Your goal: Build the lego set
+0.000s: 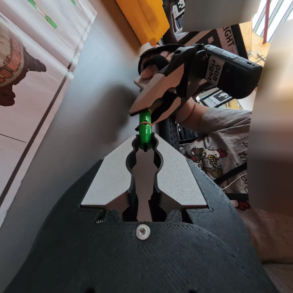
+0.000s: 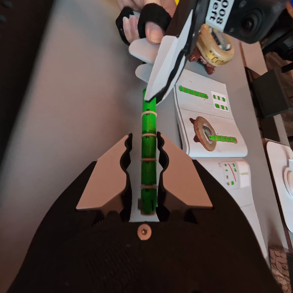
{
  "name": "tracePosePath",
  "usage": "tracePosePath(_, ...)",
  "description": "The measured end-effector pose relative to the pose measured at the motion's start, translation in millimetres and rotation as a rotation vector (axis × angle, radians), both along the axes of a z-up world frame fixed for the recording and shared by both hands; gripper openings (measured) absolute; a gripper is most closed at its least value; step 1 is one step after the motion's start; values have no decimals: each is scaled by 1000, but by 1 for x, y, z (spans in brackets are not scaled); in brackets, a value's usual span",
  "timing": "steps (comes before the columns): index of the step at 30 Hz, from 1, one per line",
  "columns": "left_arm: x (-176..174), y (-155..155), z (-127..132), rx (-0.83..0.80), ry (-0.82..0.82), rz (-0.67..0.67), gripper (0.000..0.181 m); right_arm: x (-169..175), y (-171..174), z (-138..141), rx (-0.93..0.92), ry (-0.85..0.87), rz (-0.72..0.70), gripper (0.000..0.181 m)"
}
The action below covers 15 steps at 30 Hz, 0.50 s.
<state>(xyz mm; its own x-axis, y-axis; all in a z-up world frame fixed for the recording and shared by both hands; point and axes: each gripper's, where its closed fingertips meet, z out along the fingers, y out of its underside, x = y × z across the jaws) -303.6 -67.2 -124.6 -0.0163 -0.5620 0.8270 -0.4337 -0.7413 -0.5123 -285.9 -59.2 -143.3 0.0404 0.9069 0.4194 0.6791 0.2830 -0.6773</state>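
Jaws of left gripper (image 1: 145, 143) and right gripper (image 2: 145, 171) clamped on opposite ends of green rod (image 2: 149, 142), spanning between them above desk (image 2: 79, 111); light, stiff, likely snap-apart at joints, best pinched mid-segment.

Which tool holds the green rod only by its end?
The left tool: only the tip of the green segmented plastic rod sits in its grip; in the right tool it lies deep.

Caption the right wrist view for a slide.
Both grippers, right and left, hold a green stalk above the table.
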Motion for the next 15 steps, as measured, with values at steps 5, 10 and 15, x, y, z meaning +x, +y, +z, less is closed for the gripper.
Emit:
tracePosePath(5, -11, 8, 1, 21, 12, 22, 14, 25, 1, 45, -16, 184, 0, 45)
tracePosePath(10, -16, 12, 9, 13, -22, 33, 14, 60, 8, 75, -172, 396, -24, 49)
tracePosePath(15, -17, 10, 15, 19, -47, 17, 14, 56, 8, 77, -363, 499, -3, 58)
